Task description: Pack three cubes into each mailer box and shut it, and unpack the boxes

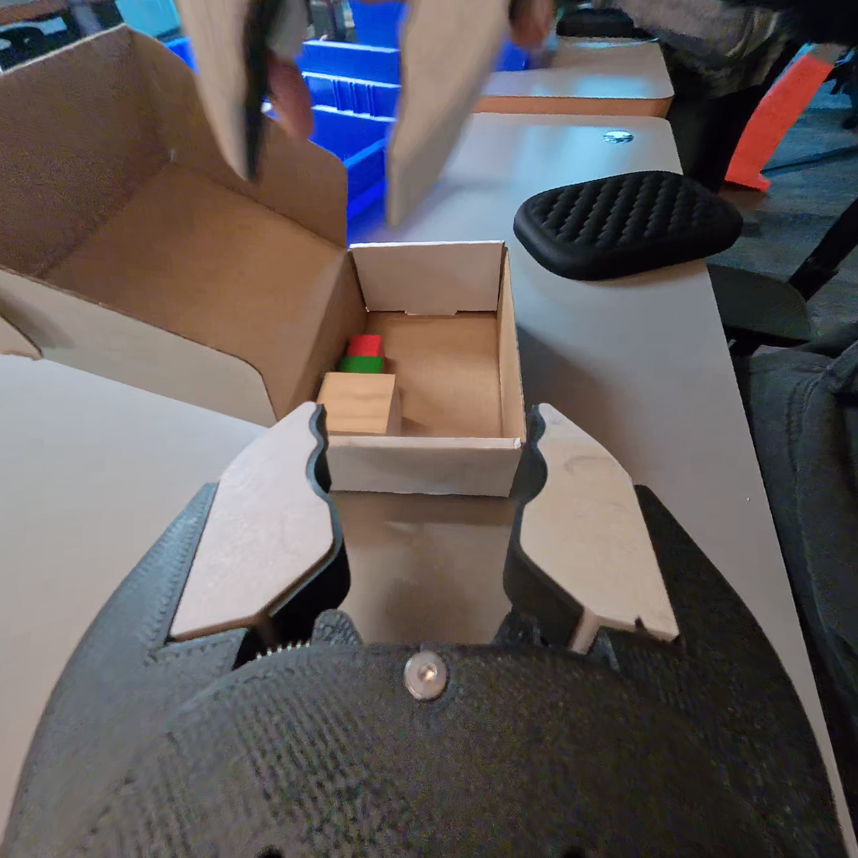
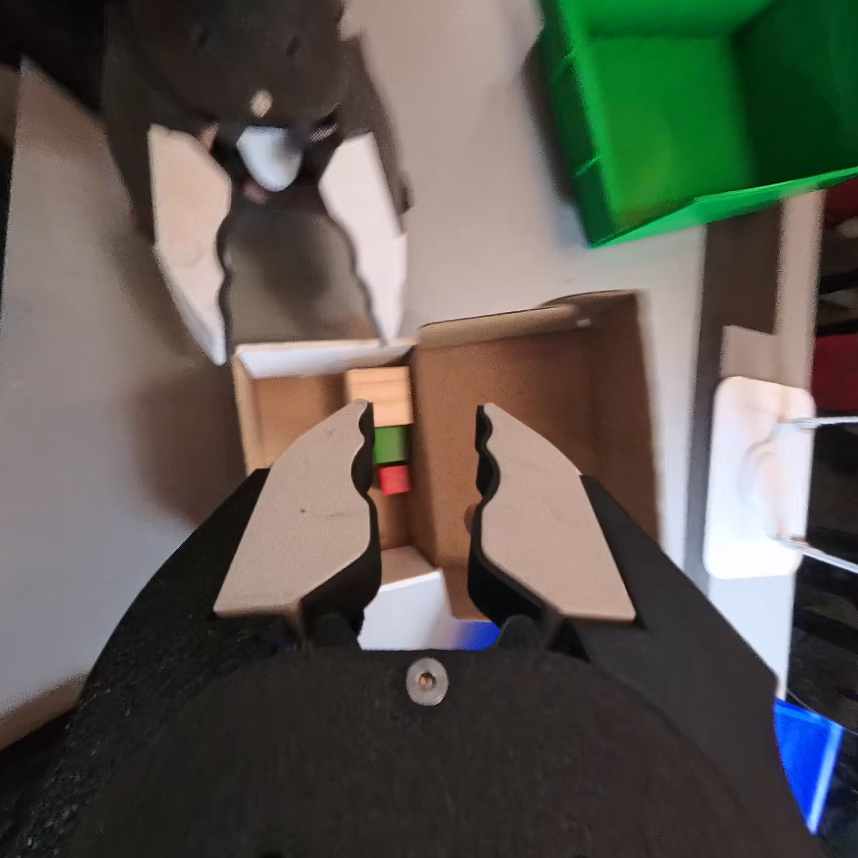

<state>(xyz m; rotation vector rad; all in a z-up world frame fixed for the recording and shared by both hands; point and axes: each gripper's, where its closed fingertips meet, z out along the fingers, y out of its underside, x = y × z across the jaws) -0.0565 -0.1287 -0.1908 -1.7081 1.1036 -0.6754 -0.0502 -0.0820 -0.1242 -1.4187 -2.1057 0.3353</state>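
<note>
An open mailer box [image 1: 422, 464] stands on the grey table, its lid [image 1: 162, 232] folded back to the left. Inside, along the left wall, lie a plain wooden cube [image 1: 360, 404], a green cube [image 1: 362, 364] and a red cube [image 1: 365, 346]. My left gripper [image 1: 429, 418] is open, its fingertips flanking the box's near wall. My right gripper [image 2: 425, 411] is open and empty, hovering above the box [image 2: 320, 357] and over the green cube [image 2: 390, 445] and red cube [image 2: 394, 479]. The wooden cube [image 2: 380, 394] lies just beyond them. The left gripper [image 2: 306, 343] faces it across the box.
Blue bins [image 1: 353, 93] stand behind the box. A green bin [image 2: 696, 116] sits beyond the lid [image 2: 510, 418]. A black chair armrest [image 1: 627, 223] overhangs the table's right edge. A white holder with a wire clip [image 2: 752, 478] lies beside the lid. Tip to tip, the grippers are about 9 cm apart. From my left tips it is roughly 4 cm to the wooden cube [image 2: 380, 394]; from my right, 9 cm. Look for it in the left wrist view [image 1: 352, 402] too.
</note>
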